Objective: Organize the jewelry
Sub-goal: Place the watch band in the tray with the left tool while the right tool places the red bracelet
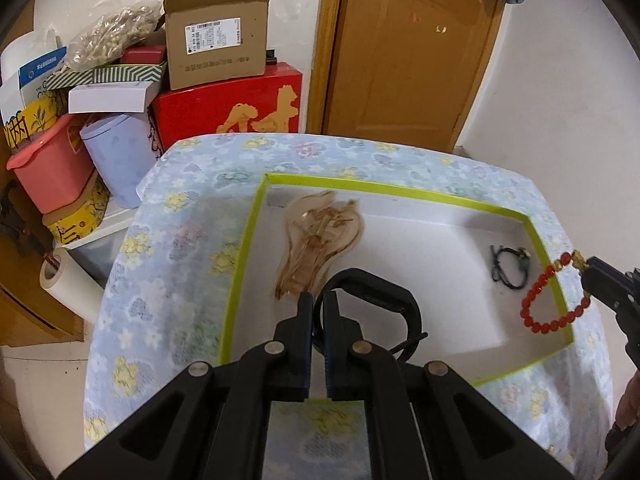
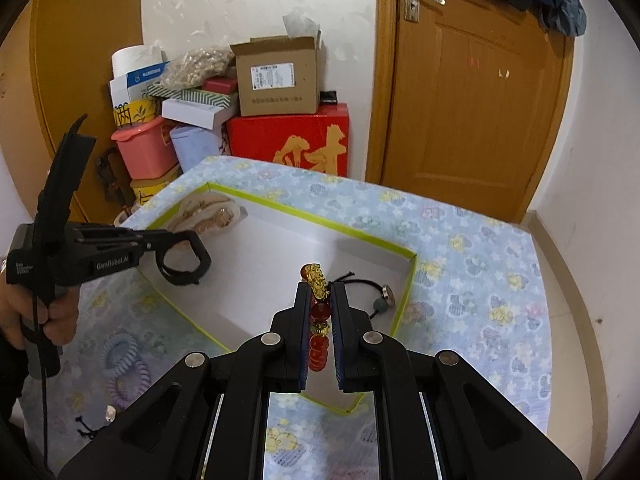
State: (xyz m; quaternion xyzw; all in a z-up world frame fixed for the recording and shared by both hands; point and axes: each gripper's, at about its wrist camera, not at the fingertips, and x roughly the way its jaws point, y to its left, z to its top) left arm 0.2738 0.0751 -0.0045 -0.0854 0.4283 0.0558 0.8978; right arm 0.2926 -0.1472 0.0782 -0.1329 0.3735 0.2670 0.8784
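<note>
Your right claw (image 2: 320,312) is clamped on a red bead bracelet (image 2: 319,320) with gold charms; your left claw (image 1: 317,312) pinches a black band (image 1: 384,300), both above the white, green-rimmed tray (image 1: 440,248).

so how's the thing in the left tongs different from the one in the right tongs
The left tongs hold a black band, one plain wide loop; the right tongs hold a red bead bracelet, a string of round beads with a gold charm. The black band hangs over the tray's white floor; the red bead bracelet hangs at its green right rim. Both are pinched shut and off the floor.
</note>
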